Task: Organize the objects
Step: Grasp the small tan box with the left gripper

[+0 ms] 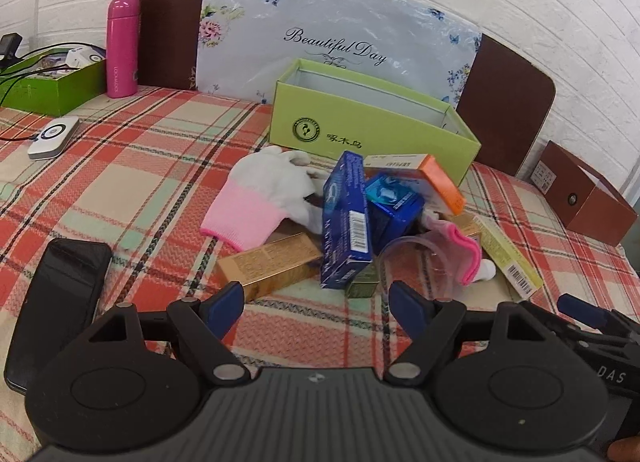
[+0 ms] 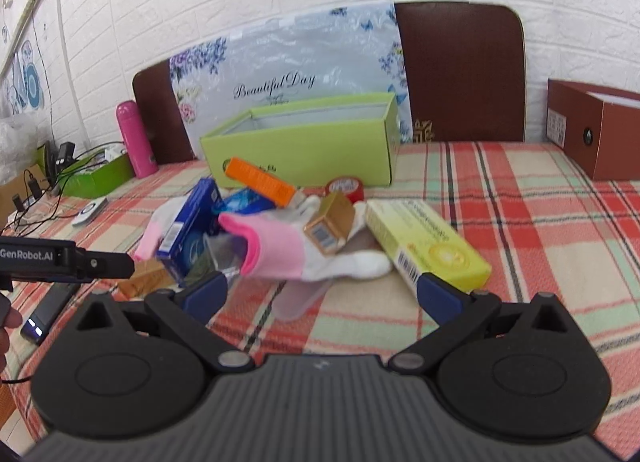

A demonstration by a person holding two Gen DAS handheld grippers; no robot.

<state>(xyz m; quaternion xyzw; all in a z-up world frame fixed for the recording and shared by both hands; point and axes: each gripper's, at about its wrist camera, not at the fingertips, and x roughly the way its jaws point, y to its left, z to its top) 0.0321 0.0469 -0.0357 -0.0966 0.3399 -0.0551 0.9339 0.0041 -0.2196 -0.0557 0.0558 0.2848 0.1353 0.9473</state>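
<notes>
An open lime-green box point(image 1: 372, 122) point(image 2: 304, 150) stands at the back of the plaid table. In front of it lies a pile: a white and pink glove point(image 1: 256, 202), a tall blue box point(image 1: 346, 218), a gold box point(image 1: 272, 266), an orange-ended box point(image 1: 436, 178), a yellow-green box point(image 2: 428, 250) and a second glove point(image 2: 288, 250) over a clear plastic cup point(image 1: 420, 258). My left gripper point(image 1: 316, 294) is open just short of the blue and gold boxes. My right gripper point(image 2: 322, 288) is open just short of the second glove. Neither holds anything.
A black phone point(image 1: 56, 310) lies at the near left. Further left are a white device point(image 1: 54, 138), a pink bottle point(image 1: 122, 46) and a dark green box point(image 1: 52, 86) with cables. A brown box point(image 2: 600, 130) stands at the far right. A floral board and chair backs line the wall.
</notes>
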